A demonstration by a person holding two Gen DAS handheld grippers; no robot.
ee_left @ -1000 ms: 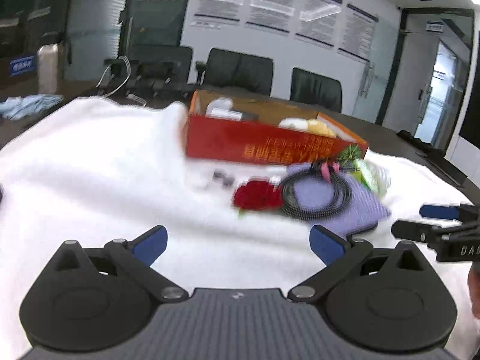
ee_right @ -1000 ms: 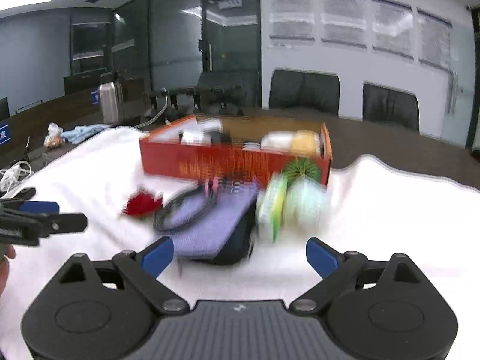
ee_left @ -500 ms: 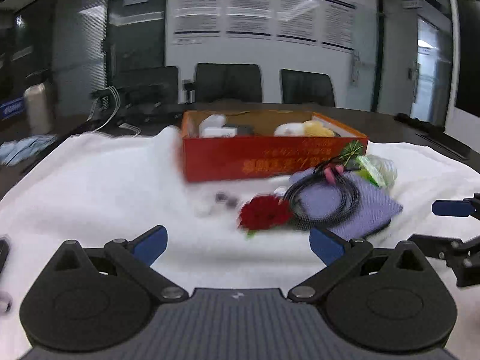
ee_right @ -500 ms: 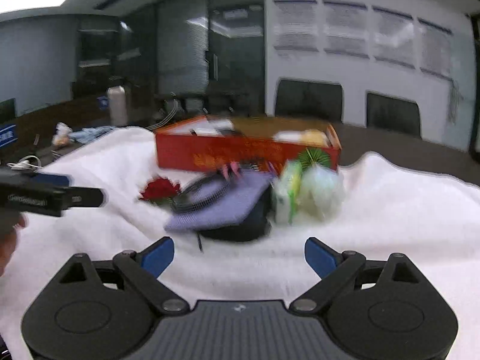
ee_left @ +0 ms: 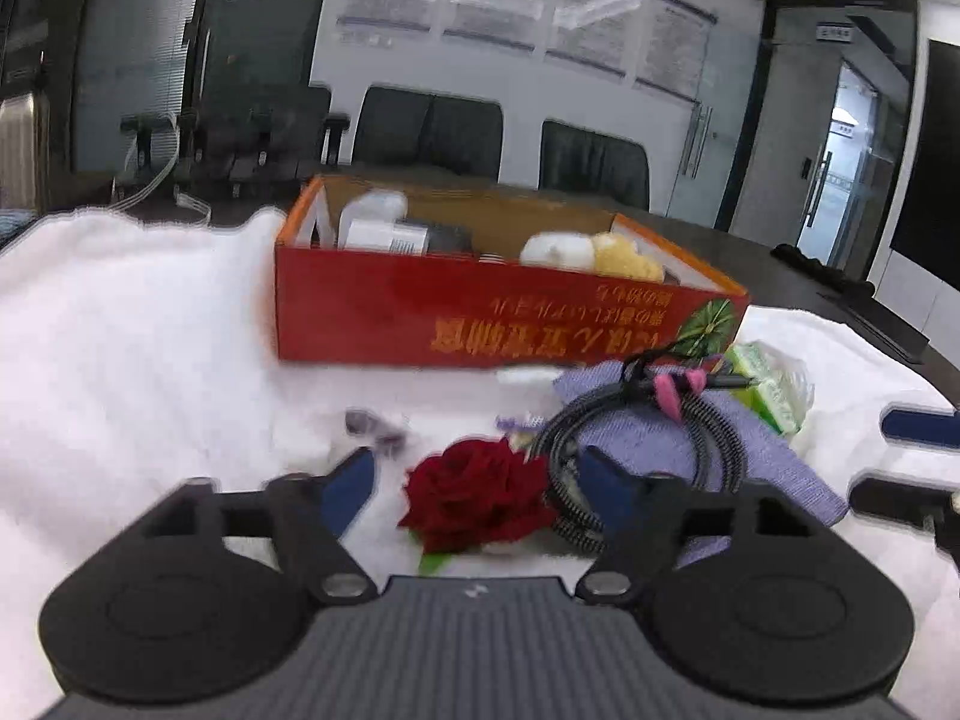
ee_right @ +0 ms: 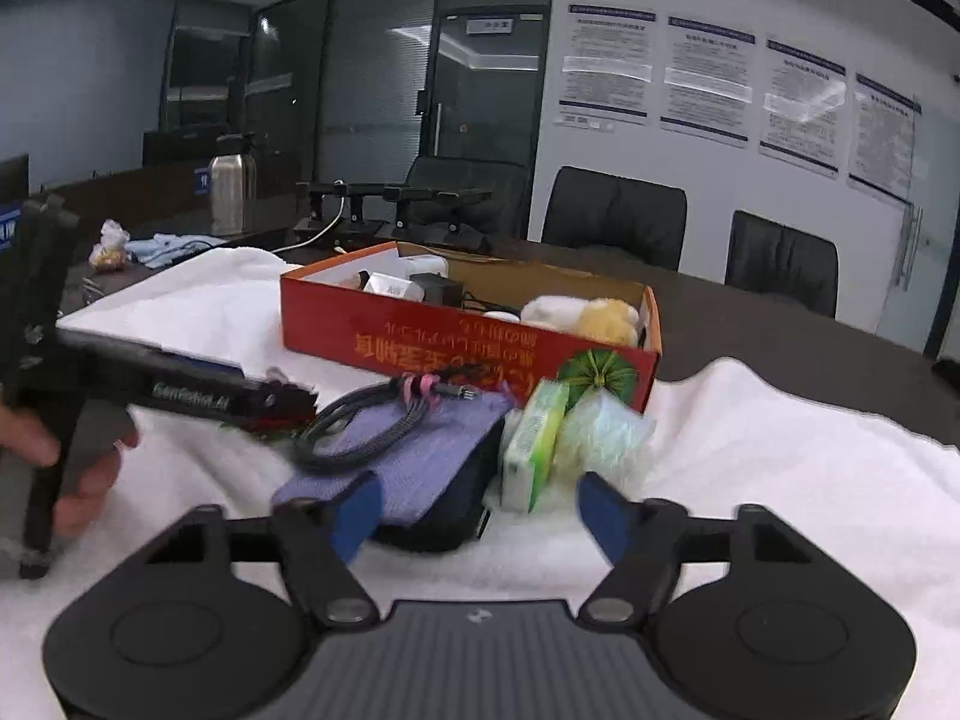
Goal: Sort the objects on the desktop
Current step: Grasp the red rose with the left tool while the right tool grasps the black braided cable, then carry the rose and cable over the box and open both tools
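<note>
A red rose (ee_left: 480, 498) lies on the white towel (ee_left: 132, 360), between the blue pads of my left gripper (ee_left: 477, 486). The jaws are closing, with small gaps still showing beside the flower. Right of the rose, a coiled black cable (ee_left: 654, 420) rests on a purple cloth (ee_left: 774, 462). My right gripper (ee_right: 480, 510) is also closing, with nothing pressed between its pads. Just ahead of it are a black case (ee_right: 462, 510) under the purple cloth (ee_right: 420, 450) and a green packet (ee_right: 534, 438). The left gripper (ee_right: 294, 402) reaches in from the left.
A red cardboard box (ee_left: 480, 318) holding several items stands behind the pile. A clear bag (ee_right: 606, 432) leans beside the green packet. Small dark beads (ee_left: 375, 426) lie left of the rose. The right gripper (ee_left: 900, 462) shows at the right edge. Black chairs (ee_right: 612, 216) line the dark table.
My left gripper has moved forward to the rose and its jaws have narrowed around it. The right gripper's jaws have narrowed too, and the left gripper now reaches further into its view.
</note>
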